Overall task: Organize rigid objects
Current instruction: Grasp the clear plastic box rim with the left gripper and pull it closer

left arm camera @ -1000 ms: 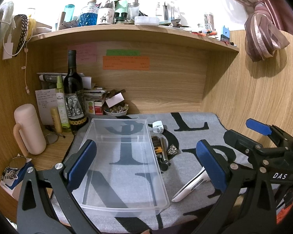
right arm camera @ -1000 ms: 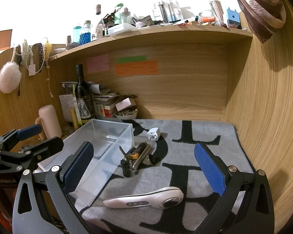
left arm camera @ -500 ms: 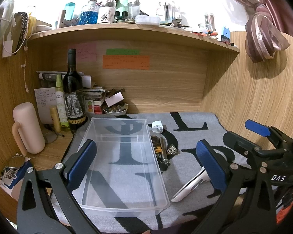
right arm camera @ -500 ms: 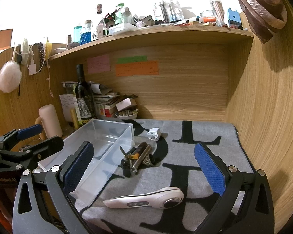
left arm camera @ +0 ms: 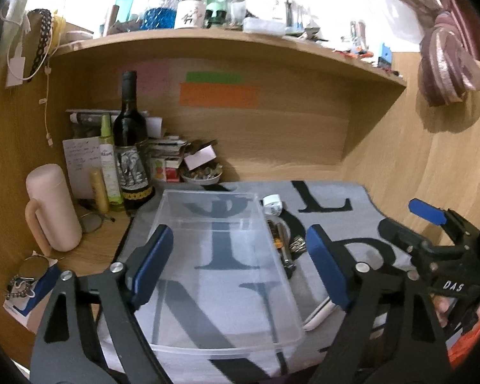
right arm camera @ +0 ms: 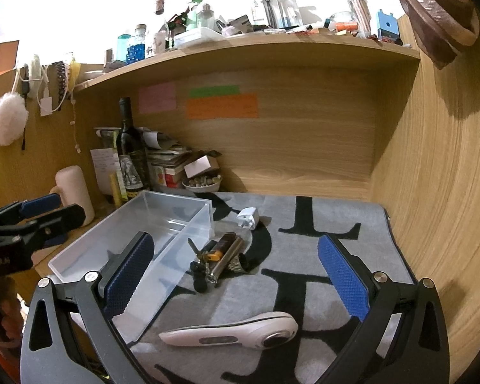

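Observation:
A clear plastic box (left arm camera: 163, 249) (right arm camera: 163, 224) lies empty on a grey mat with black letters. To its right lie a white plug adapter (right arm camera: 248, 218) (left arm camera: 272, 204), a metal cylinder (right arm camera: 224, 260), a dark lighter-like piece with an orange band (right arm camera: 219, 248), keys (right arm camera: 197, 262) and a white handheld device (right arm camera: 240, 331) (left arm camera: 318, 315). My left gripper (left arm camera: 240, 268) is open and empty over the box. My right gripper (right arm camera: 236, 278) is open and empty, above the white device and the small items.
At the back left stand a wine bottle (left arm camera: 131, 147), a green bottle (left arm camera: 107, 163), a pink mug (left arm camera: 52, 208), stacked books and a bowl of pebbles (left arm camera: 201, 174). A wooden wall (right arm camera: 432, 192) closes the right side. A cluttered shelf (right arm camera: 240, 48) hangs overhead.
The left gripper has moved slightly forward and left over the box. The right gripper is nearly still. No object has moved.

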Tool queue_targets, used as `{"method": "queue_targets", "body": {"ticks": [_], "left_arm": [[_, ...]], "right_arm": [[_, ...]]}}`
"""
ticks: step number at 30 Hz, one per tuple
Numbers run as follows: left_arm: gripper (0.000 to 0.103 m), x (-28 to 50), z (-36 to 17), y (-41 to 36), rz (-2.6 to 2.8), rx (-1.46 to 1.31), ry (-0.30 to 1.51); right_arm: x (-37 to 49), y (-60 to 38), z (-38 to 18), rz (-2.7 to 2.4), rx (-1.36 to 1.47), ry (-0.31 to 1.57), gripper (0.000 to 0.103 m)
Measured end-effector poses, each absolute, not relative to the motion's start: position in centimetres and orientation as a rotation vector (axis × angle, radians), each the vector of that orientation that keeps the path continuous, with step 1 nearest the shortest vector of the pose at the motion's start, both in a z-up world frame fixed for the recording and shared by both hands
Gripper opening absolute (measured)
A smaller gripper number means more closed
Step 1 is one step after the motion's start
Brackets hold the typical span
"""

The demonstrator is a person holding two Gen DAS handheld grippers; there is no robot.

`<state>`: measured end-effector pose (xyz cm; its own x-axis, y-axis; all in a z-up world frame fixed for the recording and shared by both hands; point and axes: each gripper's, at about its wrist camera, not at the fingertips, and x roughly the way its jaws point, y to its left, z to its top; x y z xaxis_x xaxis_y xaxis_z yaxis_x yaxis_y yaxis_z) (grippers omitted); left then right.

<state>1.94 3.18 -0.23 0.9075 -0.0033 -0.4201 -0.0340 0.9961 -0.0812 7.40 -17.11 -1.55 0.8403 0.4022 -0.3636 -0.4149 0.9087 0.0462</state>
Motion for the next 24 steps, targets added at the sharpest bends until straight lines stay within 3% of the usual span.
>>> {"method": "queue_targets", "body": {"ticks": [10, 14, 24], "left_arm": [[0.054, 5.0, -2.1, 7.9, 0.081, -0.084, 0.61], [0.053, 6.3, -3.4, 10.2, 0.099, -0.103, 0.698], [0.029, 8.5, -7.0, 13.5, 0.062, -0.144, 0.906]], "right_arm": [[10.1, -16.9, -2.7, 0.433, -0.061, 0.457, 0.08], [10.9, -17.1, -3.3, 0.421, -0.061, 0.5, 0.072], [10.5, -18.2, -6.1, 0.359, -0.079, 0.638, 0.071]]}}
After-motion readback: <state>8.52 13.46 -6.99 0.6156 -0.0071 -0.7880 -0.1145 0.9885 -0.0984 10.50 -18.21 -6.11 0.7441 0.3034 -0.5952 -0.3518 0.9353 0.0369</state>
